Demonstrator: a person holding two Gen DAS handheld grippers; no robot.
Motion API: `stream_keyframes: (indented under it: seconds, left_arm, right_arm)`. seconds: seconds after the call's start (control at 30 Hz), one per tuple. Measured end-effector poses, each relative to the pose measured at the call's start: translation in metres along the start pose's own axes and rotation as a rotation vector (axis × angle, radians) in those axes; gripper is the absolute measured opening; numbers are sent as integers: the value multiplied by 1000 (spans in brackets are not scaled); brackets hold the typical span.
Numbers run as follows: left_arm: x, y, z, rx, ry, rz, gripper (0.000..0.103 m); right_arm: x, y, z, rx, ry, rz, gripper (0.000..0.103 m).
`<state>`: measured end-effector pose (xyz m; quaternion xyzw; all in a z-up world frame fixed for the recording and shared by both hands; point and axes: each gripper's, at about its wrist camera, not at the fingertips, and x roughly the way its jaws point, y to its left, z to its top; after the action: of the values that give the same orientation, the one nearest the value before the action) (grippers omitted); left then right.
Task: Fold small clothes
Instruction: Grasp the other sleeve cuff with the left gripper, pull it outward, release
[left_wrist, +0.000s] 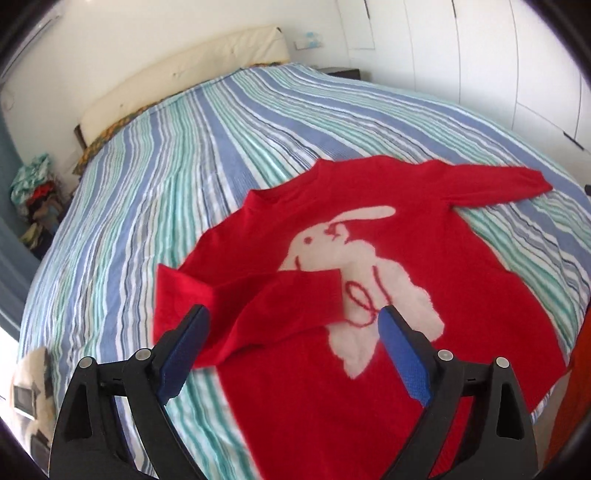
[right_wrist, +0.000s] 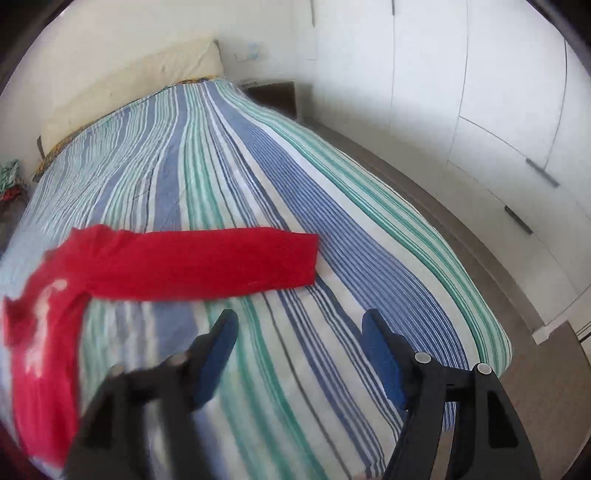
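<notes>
A small red sweater (left_wrist: 424, 280) with a white rabbit on its front lies flat on the striped bed (left_wrist: 166, 177). Its left sleeve (left_wrist: 266, 306) is folded across the chest, the cuff resting by the rabbit. Its right sleeve (left_wrist: 495, 184) stretches out to the side. My left gripper (left_wrist: 293, 314) is open and empty, just above the folded sleeve. In the right wrist view the outstretched sleeve (right_wrist: 207, 262) lies across the bed (right_wrist: 332, 229). My right gripper (right_wrist: 299, 321) is open and empty, hovering a little short of that sleeve.
A cream headboard (left_wrist: 192, 70) stands at the far end of the bed. White wardrobe doors (right_wrist: 498, 110) run along the right, past a strip of floor (right_wrist: 461, 229). A pile of clothes (left_wrist: 33, 199) sits at the left. A dark nightstand (right_wrist: 275, 94) is beside the bed.
</notes>
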<state>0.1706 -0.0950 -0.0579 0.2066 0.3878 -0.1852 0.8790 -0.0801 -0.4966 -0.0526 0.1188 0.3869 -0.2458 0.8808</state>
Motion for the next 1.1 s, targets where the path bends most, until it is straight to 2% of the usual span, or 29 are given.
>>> stream_keyframes:
  seconds: [0.07, 0.13, 0.17, 0.2, 0.27, 0.3, 0.33, 0.37, 0.4, 0.5, 0.6, 0.7, 0.8, 0.87, 0.97, 1.03, 1.1]
  left_arm:
    - [44, -12, 7, 23, 106, -42, 85]
    - [81, -22, 5, 34, 210, -86, 83]
    - [94, -27, 1, 47, 246, -83, 83]
    - [105, -33, -3, 60, 273, -75, 84]
    - [114, -31, -7, 35, 271, -88, 86]
    - [112, -26, -6, -9, 258, -102, 78]
    - [110, -18, -5, -61, 254, -110, 53]
    - [108, -9, -4, -111, 255, -114, 36]
    - [104, 2, -5, -161, 256, -129, 10]
    - [74, 50, -6, -311, 188, -167, 7]
    - [27, 124, -19, -496, 89, -151, 7]
    - [-11, 216, -53, -730, 31, -81, 7]
    - [-23, 297, -101, -941, 37, 57, 7]
    - [-25, 330, -139, -1046, 62, 126, 7]
    - [-18, 344, -179, -1050, 130, 249, 7]
    - [-8, 345, -199, -1053, 175, 284, 7]
    - [-8, 346, -213, -1067, 185, 301, 7]
  right_arm:
    - [-24, 15, -15, -39, -20, 50, 76]
    - [-38, 33, -30, -72, -36, 86, 76]
    - [-41, 40, -37, -83, -39, 98, 76]
    - [-42, 47, -45, -90, -37, 103, 76]
    - [-43, 58, -53, -129, -33, 72, 76]
    - [-43, 61, -53, -146, -42, 51, 76]
    - [-44, 63, -53, -152, -51, 52, 76]
    - [-44, 63, -53, -151, -51, 58, 76]
    - [-38, 63, -51, -146, -40, 60, 76]
    - [-32, 56, -49, -114, -20, 76, 76]
    - [-29, 53, -48, -96, -9, 82, 76]
    - [-32, 56, -49, -111, -22, 70, 76]
    - [-33, 59, -48, -125, -31, 66, 76]
    - [-31, 60, -47, -124, -25, 75, 76]
    - [-26, 62, -46, -121, -7, 84, 76]
    - [-25, 65, -46, -130, 1, 83, 76]
    - [-25, 68, -47, -144, 5, 76, 76]
